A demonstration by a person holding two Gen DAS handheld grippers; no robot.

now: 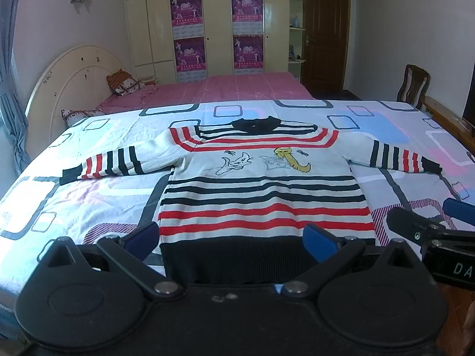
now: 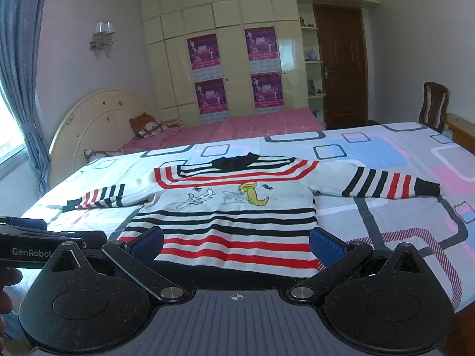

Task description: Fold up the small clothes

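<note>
A small striped sweater lies flat, face up, on the patterned bedsheet, sleeves spread to both sides, black hem toward me. It has red and black stripes and cat drawings on the chest. It also shows in the right wrist view. My left gripper is open, its blue pads either side of the hem, just above it. My right gripper is open and empty over the hem too. The right gripper also shows at the right edge of the left wrist view; the left gripper's body shows at the left of the right wrist view.
A second bed with a pink sheet and pillows stands behind. A cream wardrobe with posters, a brown door and a wooden chair lie beyond. Curtains hang at left.
</note>
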